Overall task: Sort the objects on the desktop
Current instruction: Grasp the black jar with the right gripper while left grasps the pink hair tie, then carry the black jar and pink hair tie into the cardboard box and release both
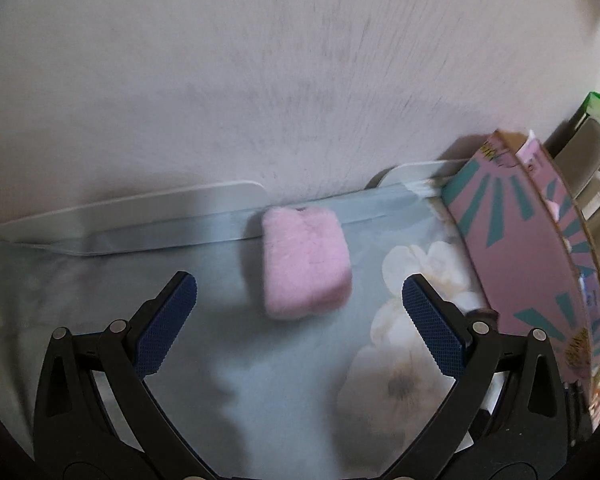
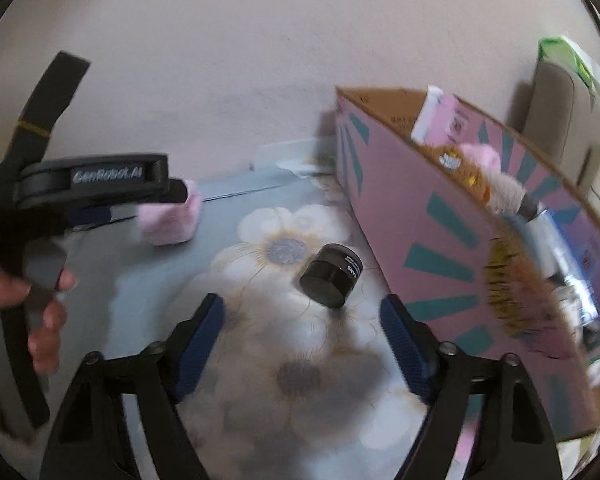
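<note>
Inside the pink box [image 2: 440,216] several things already lie, but the fluffy pink case [image 1: 305,261] and dark jar [image 2: 332,274] wait on the floral cloth [image 2: 260,360]. Your left gripper [image 1: 300,292] and right gripper [image 2: 302,312] both stand apart, holding nothing.

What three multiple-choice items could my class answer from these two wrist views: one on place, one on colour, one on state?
1. The dark jar lies:
A. inside the box
B. on the floral cloth beside the box
C. between closed jaws

2. The fluffy block is:
A. pink
B. green
C. black

3. The left gripper is:
A. shut on the block
B. open
C. out of view

Answers: B, it rests beside the pink box; A, its fur is pink; B, both pads stand clear.
</note>
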`<state>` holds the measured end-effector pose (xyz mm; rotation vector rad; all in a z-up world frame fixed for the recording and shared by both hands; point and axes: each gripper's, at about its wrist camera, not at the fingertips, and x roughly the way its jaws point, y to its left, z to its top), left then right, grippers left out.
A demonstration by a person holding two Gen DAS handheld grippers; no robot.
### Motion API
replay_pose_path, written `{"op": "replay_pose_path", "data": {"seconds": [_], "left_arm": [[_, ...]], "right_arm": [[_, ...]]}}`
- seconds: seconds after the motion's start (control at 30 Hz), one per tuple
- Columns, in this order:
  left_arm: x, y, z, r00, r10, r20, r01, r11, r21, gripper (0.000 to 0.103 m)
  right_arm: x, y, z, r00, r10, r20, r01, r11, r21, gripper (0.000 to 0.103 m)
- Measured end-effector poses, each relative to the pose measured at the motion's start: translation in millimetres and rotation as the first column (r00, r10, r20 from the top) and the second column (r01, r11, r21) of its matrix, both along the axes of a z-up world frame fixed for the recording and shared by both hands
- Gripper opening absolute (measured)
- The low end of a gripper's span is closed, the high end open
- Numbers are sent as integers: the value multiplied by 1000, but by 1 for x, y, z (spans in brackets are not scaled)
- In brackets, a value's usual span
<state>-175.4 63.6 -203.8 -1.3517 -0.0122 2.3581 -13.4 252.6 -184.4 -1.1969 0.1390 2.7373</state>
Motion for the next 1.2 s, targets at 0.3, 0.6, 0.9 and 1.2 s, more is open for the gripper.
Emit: {"op": "replay_pose_path", "data": {"seconds": [0.3,0.6,0.9,1.2], "left_arm": [[-15,17,-29,1000,-28,0,28,999,-35,77],[-15,20,-30,998,-54,-15,53,997,-50,41],[12,-1,11,998,-52,-19,52,998,-47,41],[28,-13,63,998,-63,1,63,998,-10,41]], "right_arm": [[-38,21,-19,994,-103,33,103,995,8,37],[-36,20,-14,998,-46,40,45,999,25,36],[-27,20,25,996,73,50,-73,997,0,36],[-17,16,81,966,246,74,-243,969,-49,35]]}}
